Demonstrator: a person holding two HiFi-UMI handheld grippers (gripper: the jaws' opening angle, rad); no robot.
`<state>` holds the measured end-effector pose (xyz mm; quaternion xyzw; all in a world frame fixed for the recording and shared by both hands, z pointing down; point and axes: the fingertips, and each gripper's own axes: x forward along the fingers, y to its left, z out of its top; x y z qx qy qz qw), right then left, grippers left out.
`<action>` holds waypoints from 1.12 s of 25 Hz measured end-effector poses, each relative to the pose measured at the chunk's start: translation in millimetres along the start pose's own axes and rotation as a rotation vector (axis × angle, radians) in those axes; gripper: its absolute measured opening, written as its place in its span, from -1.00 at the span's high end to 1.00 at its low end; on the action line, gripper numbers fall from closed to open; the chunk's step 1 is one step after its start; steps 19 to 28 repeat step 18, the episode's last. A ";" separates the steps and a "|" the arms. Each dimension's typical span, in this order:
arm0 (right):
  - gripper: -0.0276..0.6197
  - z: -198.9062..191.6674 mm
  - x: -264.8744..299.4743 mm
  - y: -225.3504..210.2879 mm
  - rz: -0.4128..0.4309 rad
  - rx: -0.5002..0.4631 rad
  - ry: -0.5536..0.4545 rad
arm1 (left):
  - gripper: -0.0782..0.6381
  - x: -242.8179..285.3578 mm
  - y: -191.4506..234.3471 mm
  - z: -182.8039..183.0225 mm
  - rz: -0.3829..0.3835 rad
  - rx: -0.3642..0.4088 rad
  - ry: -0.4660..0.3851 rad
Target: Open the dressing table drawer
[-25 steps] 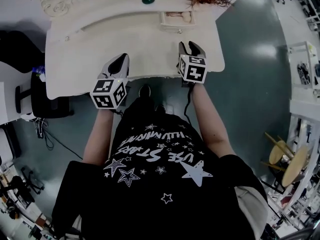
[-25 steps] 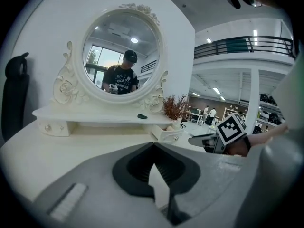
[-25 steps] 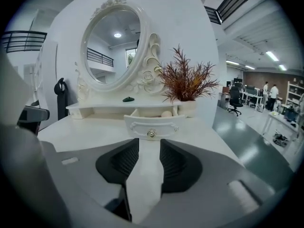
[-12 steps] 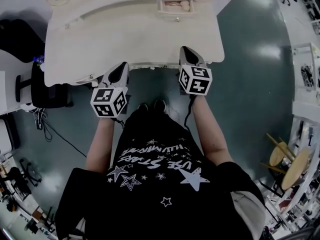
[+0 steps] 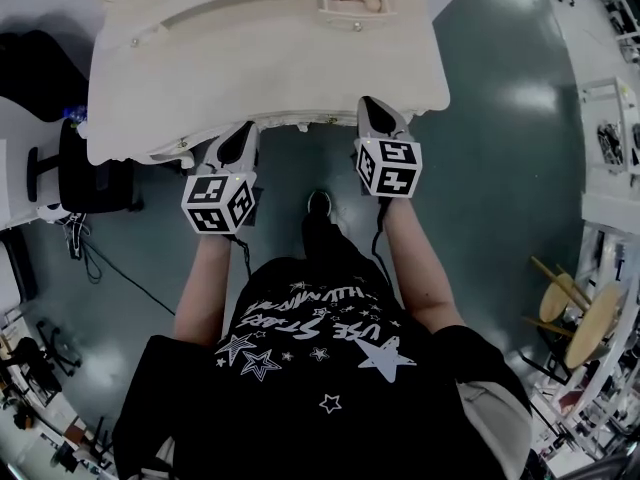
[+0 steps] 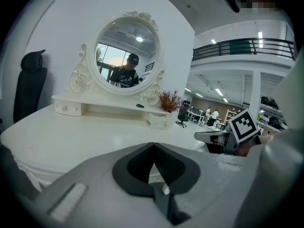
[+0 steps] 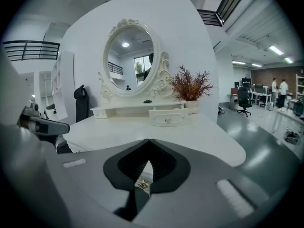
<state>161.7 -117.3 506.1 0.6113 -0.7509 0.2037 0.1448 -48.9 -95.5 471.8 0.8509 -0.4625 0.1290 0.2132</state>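
Two grippers, one dressing table (image 5: 270,68). Jaws closed on one knob each: left gripper (image 5: 238,140) on pale knob (image 6: 165,190), right gripper (image 5: 375,116) on brass knob (image 7: 142,184)

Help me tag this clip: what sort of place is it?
Probably an open office or lab hall, not a bedroom: the dressing table stands on a green floor, with office desks beyond and a railed balcony overhead.

A black chair (image 5: 85,173) and wooden stools (image 5: 572,320) stand on the green floor (image 5: 500,148).
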 end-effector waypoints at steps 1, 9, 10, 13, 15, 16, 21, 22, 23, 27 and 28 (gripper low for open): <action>0.83 -0.7 -5.1 6.4 -0.001 0.000 -0.004 | 0.78 -8.2 1.4 -3.6 0.000 -0.007 0.000; 0.83 -12.1 -59.1 59.0 -0.013 -0.016 -0.034 | 0.78 -85.3 3.4 -25.5 -0.011 -0.017 -0.022; 0.83 -13.3 -66.4 65.4 -0.012 -0.016 -0.040 | 0.78 -95.4 2.3 -28.1 -0.012 -0.015 -0.025; 0.83 -16.1 -88.6 85.5 -0.010 -0.018 -0.061 | 0.78 -126.8 -1.6 -38.1 -0.017 -0.010 -0.033; 0.83 -19.7 -105.1 100.3 -0.008 -0.019 -0.075 | 0.78 -149.3 -4.2 -46.8 -0.023 -0.012 -0.036; 0.83 -22.3 -113.8 108.0 -0.007 -0.020 -0.080 | 0.78 -161.0 -5.6 -51.2 -0.026 -0.015 -0.038; 0.83 -28.2 -131.6 123.6 -0.004 -0.023 -0.089 | 0.78 -184.6 -8.3 -59.9 -0.033 -0.023 -0.043; 0.83 -28.2 -131.6 123.6 -0.004 -0.023 -0.089 | 0.78 -184.6 -8.3 -59.9 -0.033 -0.023 -0.043; 0.83 -28.2 -131.6 123.6 -0.004 -0.023 -0.089 | 0.78 -184.6 -8.3 -59.9 -0.033 -0.023 -0.043; 0.83 -28.2 -131.6 123.6 -0.004 -0.023 -0.089 | 0.78 -184.6 -8.3 -59.9 -0.033 -0.023 -0.043; 0.83 -28.2 -131.6 123.6 -0.004 -0.023 -0.089 | 0.78 -184.6 -8.3 -59.9 -0.033 -0.023 -0.043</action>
